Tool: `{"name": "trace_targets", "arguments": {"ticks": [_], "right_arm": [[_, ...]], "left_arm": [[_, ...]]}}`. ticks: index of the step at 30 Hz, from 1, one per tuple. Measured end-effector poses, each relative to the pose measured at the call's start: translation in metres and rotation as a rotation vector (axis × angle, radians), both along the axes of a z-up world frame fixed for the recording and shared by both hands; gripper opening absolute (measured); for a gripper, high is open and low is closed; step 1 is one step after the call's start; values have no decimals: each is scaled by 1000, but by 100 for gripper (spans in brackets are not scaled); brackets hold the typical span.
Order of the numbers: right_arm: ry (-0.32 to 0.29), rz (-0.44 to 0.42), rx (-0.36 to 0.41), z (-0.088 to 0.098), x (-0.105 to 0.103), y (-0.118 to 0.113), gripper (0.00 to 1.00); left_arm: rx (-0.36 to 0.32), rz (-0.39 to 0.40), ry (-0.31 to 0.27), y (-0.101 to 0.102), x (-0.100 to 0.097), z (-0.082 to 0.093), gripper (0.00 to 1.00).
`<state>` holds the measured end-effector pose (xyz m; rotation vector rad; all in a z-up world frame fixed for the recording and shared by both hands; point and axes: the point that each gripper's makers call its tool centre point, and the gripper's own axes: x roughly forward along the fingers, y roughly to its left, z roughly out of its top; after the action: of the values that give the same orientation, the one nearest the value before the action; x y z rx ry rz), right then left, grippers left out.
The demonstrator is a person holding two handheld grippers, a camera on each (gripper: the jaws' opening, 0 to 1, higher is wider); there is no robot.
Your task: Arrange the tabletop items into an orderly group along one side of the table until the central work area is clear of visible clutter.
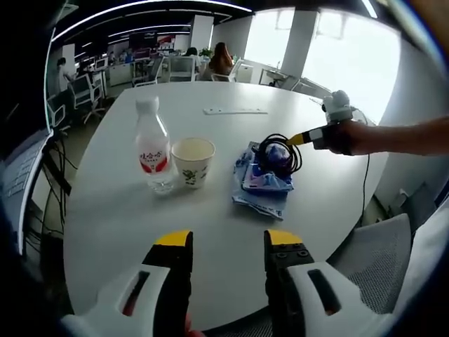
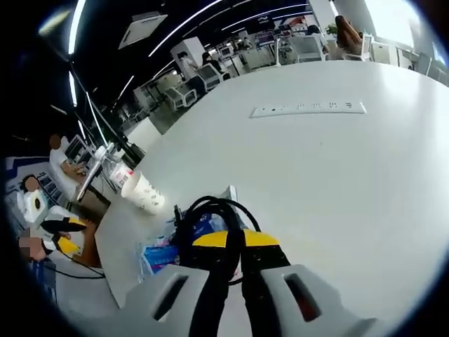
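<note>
Bottle [image 1: 152, 147] beside cup [image 1: 192, 161]; cable [image 1: 280, 152] atop packet [image 1: 263, 179].

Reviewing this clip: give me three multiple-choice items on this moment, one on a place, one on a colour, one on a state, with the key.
1. The paper cup stands:
A. beside the water bottle
B. on the power strip
C. on a chair

2. The bottle's label is:
A. green
B. red
C. black

3. The right gripper is:
A. wide open
B. shut on the black cable
C. holding the cup

Key: 1 A, cup and bottle stand together; 2 B, red band shows; 3 B, the jaws pinch the cable loop above the blue packets.
</note>
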<state>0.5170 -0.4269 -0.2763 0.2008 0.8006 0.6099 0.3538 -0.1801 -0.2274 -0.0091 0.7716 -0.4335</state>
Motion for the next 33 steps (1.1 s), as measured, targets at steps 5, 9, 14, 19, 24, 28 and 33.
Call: {"name": "trace_targets", "arguments": {"ticks": [5,9,14,19,24,28,33], "right_arm": [[-16,5,6,7,-3,1,2],[-40,8,8,17,-5,1,2],[-72,8,11,29,-6,1,2],[-96,4,17,40,-7,1,2],[-120,-8,22,52,-9,-3,2],[-138,-9,25,59,-11,-6,2],[-154,-13,25,69,-12,-9,2]], "left_arm": [[0,-4,-3,-1,2,0,40],[2,-12,-7,-2,2,1,40],[-3,-18,-12,-4,3,2,40],[-7,-25,-17,-4,3,4,40],[-7,-32,-18,-3,1,4,40],[-6,-42,-17,-4,-1,4,40],[-9,-44,-21,-3,-1,5,40]]}}
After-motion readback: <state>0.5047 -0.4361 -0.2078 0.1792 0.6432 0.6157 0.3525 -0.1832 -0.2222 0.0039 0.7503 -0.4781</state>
